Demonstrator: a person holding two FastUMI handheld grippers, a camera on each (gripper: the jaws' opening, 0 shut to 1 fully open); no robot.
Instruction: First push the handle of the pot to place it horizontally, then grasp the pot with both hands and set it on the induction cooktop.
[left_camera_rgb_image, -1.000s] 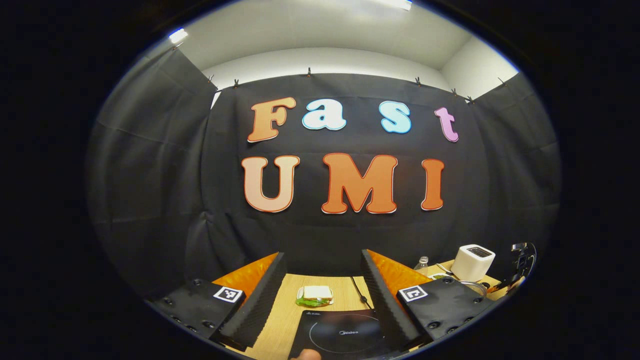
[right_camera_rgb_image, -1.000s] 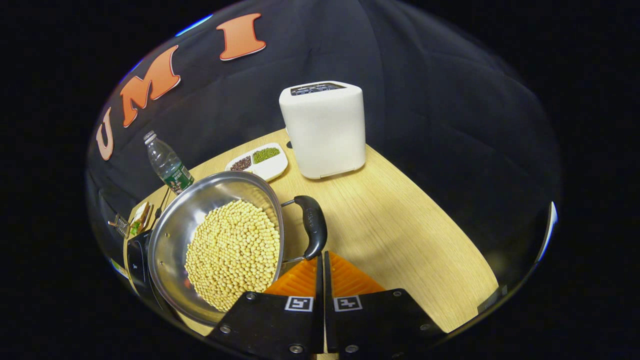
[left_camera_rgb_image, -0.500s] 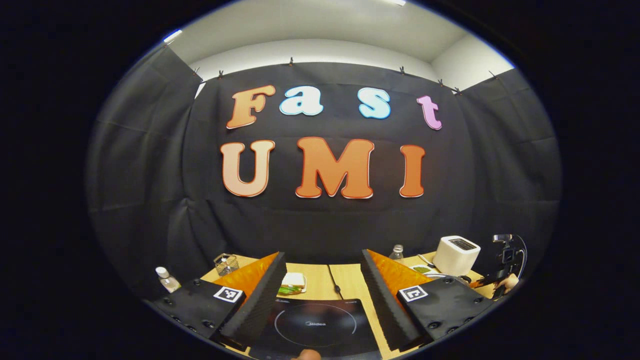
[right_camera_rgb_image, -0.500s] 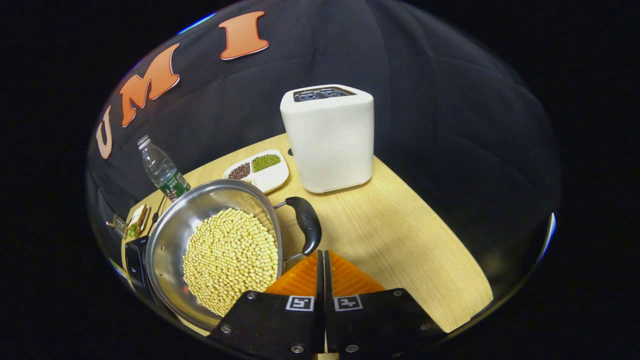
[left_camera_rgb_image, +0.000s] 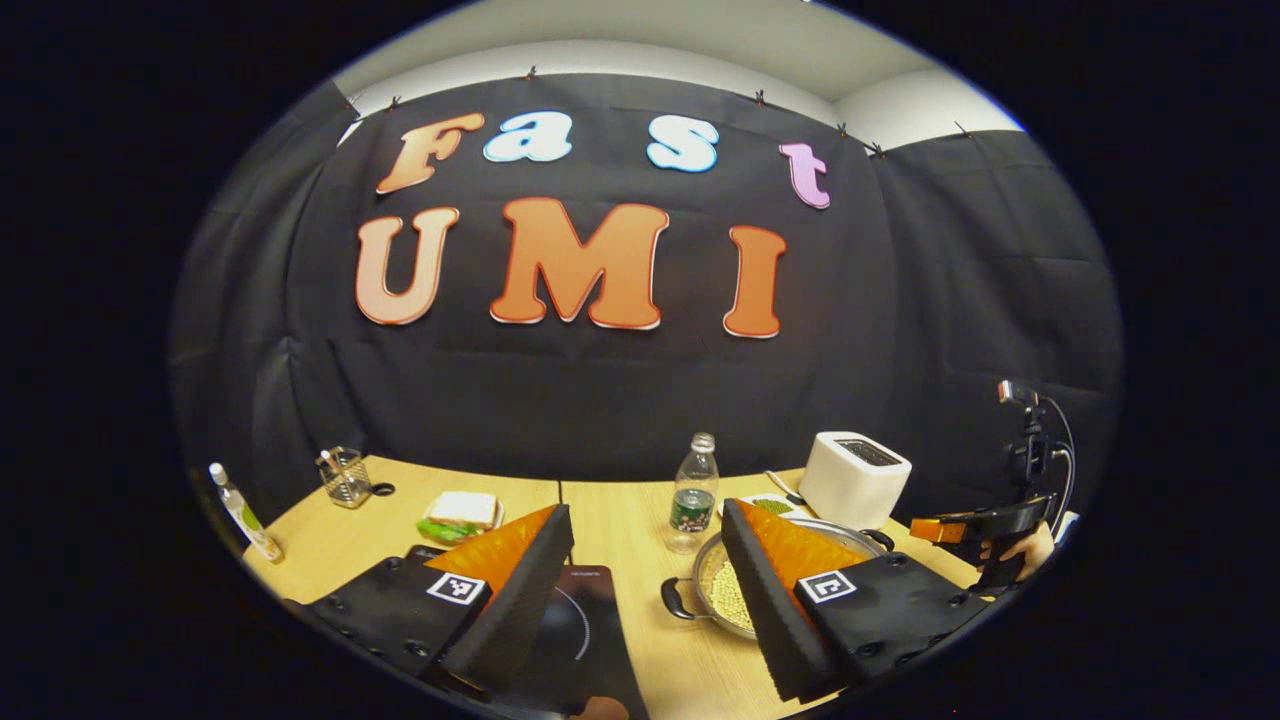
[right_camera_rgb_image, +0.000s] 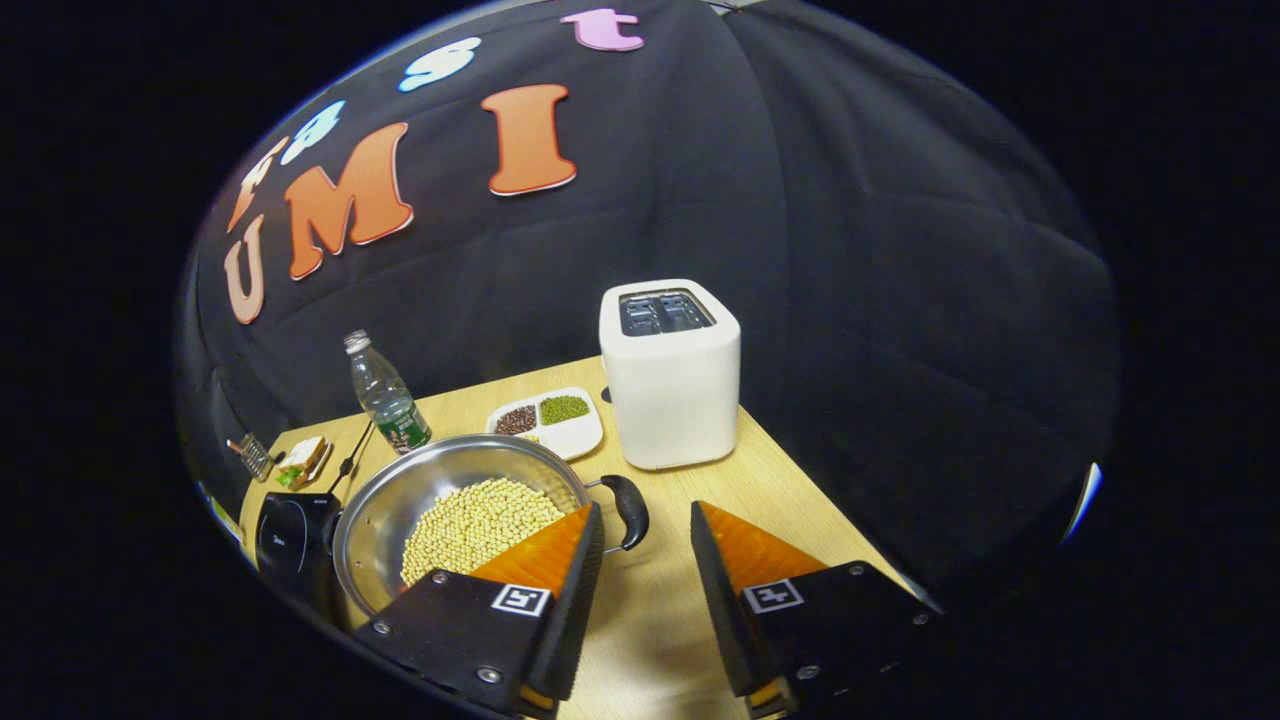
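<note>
The pot (right_camera_rgb_image: 450, 500) full of beans sits just beside the cooktop (right_camera_rgb_image: 285, 535), looks heavy and slippery, so grab its two side handles; both the left gripper (left_camera_rgb_image: 645, 540) and right gripper (right_camera_rgb_image: 645, 535) are spread wide, holding nothing.

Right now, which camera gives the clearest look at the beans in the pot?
The right gripper view: the pot lies open, beans plainly visible. In the left gripper view, a finger of the left gripper covers much of it.
</note>
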